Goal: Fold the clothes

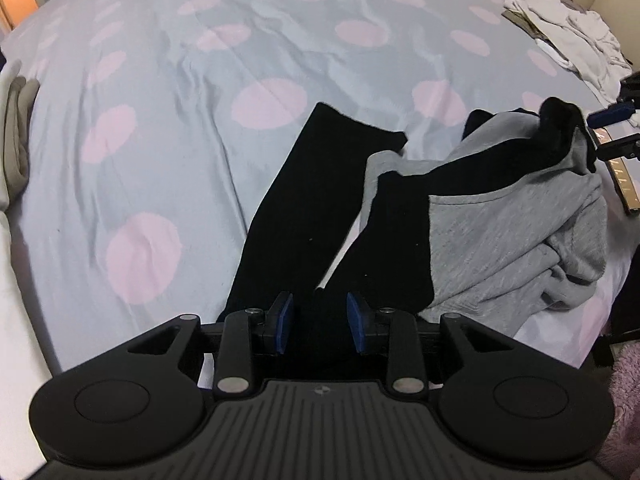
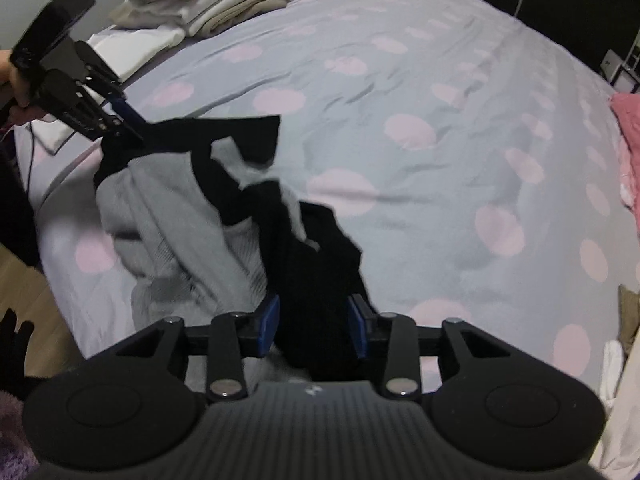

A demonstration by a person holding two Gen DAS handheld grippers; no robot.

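the black and grey garment (image 1: 472, 216) lies crumpled at the near edge of the polka-dot bedsheet (image 1: 160, 128), one black sleeve or leg stretched flat toward the far side. the left gripper (image 1: 320, 326) has black fabric between its blue pads, which stand a little apart around the cloth; whether they pinch it cannot be told. the right gripper (image 2: 314, 326) likewise straddles a bunched black fold, grip unconfirmed. judged step: lifting and spreading the garment before any fold. next move calls for drawing the two held points apart to flatten it. a folded stack (image 2: 208, 0) sits far left. no readable writing; only a small round emblem on each gripper body.
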